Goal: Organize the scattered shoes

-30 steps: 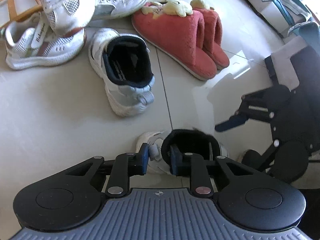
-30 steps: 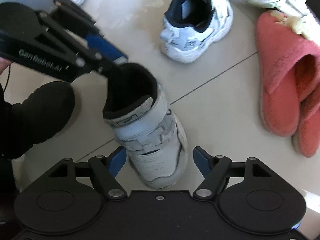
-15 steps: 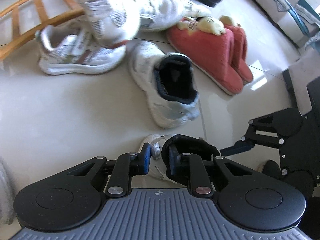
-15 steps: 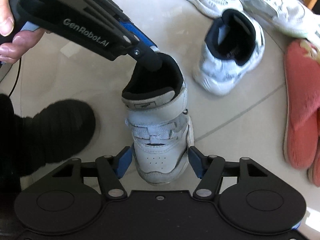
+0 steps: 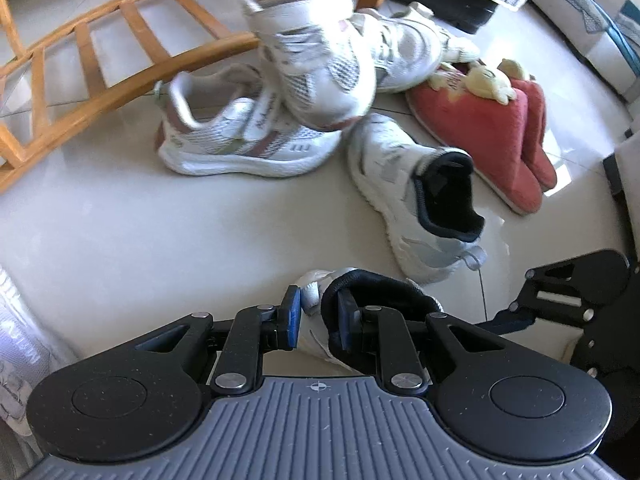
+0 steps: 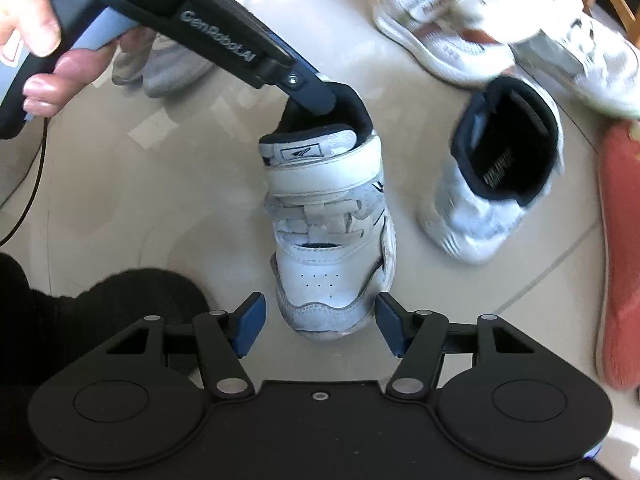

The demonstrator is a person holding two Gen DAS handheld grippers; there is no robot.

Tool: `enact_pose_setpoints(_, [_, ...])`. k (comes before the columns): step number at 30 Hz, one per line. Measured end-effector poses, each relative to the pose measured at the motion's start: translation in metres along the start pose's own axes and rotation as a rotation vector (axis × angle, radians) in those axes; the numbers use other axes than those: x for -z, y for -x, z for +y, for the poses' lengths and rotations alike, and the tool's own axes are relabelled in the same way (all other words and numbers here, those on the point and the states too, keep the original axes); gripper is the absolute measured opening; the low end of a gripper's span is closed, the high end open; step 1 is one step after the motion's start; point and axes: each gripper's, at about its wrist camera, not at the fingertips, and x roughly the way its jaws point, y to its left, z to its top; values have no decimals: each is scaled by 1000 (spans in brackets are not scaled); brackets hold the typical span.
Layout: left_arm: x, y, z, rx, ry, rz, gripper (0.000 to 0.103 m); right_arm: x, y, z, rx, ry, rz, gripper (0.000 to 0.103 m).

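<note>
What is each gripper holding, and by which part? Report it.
Left gripper pinches the small white sneaker by its dark padded collar. Right gripper is open around the toe, holding nothing.

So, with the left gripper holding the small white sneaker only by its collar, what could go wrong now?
1. The left gripper pinches only the padded collar of the white sneaker, so the shoe may slip or swing.
2. The right gripper is open with its fingers on both sides of the toe; closing now could push the shoe sideways.
3. The matching sneaker lies close on the floor and might be bumped.
</note>
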Motion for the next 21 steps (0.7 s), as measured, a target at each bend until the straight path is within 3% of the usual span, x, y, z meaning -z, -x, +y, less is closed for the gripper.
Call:
enact_pose_setpoints(6, [3, -5, 10, -10, 74, 29, 28, -3, 4, -1, -7, -26, -20, 65])
enact_pose_setpoints(13, [0, -9, 13, 11, 94, 44, 23, -4, 17, -19, -12, -89, -24, 65])
enact_pose_setpoints(21, [-4, -11, 15, -6, 118, 29, 20, -14, 3, -16, 7, -49, -5, 65])
